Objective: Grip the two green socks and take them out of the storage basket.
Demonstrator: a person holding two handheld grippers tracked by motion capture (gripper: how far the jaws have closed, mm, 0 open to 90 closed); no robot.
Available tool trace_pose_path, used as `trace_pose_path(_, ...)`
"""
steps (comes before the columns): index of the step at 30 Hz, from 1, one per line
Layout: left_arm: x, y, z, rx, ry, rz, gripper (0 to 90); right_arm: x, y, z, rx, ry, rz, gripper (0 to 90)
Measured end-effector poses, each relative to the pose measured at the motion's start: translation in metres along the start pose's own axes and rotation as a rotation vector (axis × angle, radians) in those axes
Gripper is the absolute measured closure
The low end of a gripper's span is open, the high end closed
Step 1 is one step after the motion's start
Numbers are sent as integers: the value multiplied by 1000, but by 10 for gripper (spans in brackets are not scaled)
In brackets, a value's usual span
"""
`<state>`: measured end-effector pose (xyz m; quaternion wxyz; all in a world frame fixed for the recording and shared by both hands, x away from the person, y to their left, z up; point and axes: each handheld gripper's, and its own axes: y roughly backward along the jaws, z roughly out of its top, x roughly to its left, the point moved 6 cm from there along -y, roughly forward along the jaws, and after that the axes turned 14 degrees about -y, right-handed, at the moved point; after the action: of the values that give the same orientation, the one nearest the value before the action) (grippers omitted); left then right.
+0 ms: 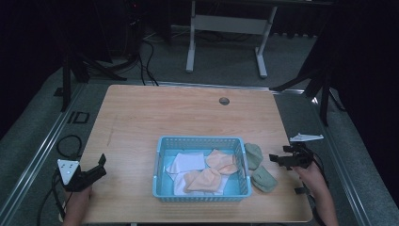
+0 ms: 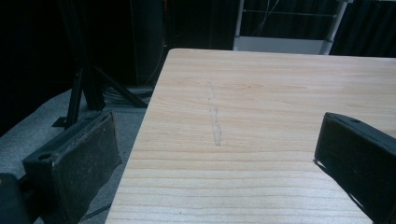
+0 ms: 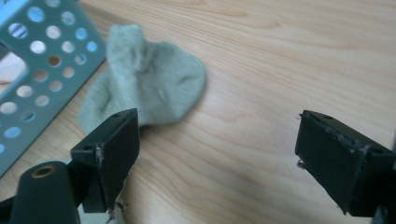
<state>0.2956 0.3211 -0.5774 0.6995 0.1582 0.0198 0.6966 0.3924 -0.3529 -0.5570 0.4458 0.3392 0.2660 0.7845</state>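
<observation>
A light blue perforated basket (image 1: 202, 141) sits on the wooden table and holds white and peach cloth pieces (image 1: 207, 172). Two green socks lie just right of it, one farther back (image 1: 254, 154) and one nearer (image 1: 264, 181). My right gripper (image 1: 276, 159) hovers right of the socks, open, pointing toward the basket. In the right gripper view a green sock (image 3: 149, 84) lies beyond my open right gripper (image 3: 217, 123), beside the basket wall (image 3: 42, 70). My left gripper (image 1: 99, 165) is open at the table's front left edge. In its own view the left gripper (image 2: 215, 135) frames bare wood.
A round grommet (image 1: 224, 100) sits near the table's (image 1: 141, 117) far edge. Black stand legs (image 1: 89, 66) and cables lie on the grey floor to the left. A white desk frame (image 1: 226, 28) stands behind. Another dark stand (image 1: 324, 89) is at the right.
</observation>
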Motion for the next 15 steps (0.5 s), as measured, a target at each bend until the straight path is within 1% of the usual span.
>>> trace_pose_path(4, 0, 0, 0, -1, -1, 0, 5, -10, 3, -14, -18, -37, -28, 136)
trace_pose_path(6, 0, 0, 0, -2, -2, 0, 5, -14, 5, -20, -47, -60, -36, 136)
trace_pose_path(7, 0, 0, 0, -1, -2, 0, 5, -16, 7, -23, -73, -78, -52, 135)
trace_pose_path(8, 0, 0, 0, -1, -2, 0, 5, -16, 7, -23, -73, -78, -52, 135)
trace_pose_path(9, 0, 0, 0, -1, -1, 0, 5, -16, 8, -24, -89, -84, -60, 134)
trace_pose_path(10, 0, 0, 0, -2, -1, 0, 5, -18, 11, -27, -139, -102, -92, 135)
trace_pose_path(11, 0, 0, 0, -2, -1, 0, 5, -18, 13, -30, -176, -114, -104, 135)
trace_pose_path(15, 0, 0, 0, -3, -1, 0, 5, -19, 19, -39, -265, -129, -149, 135)
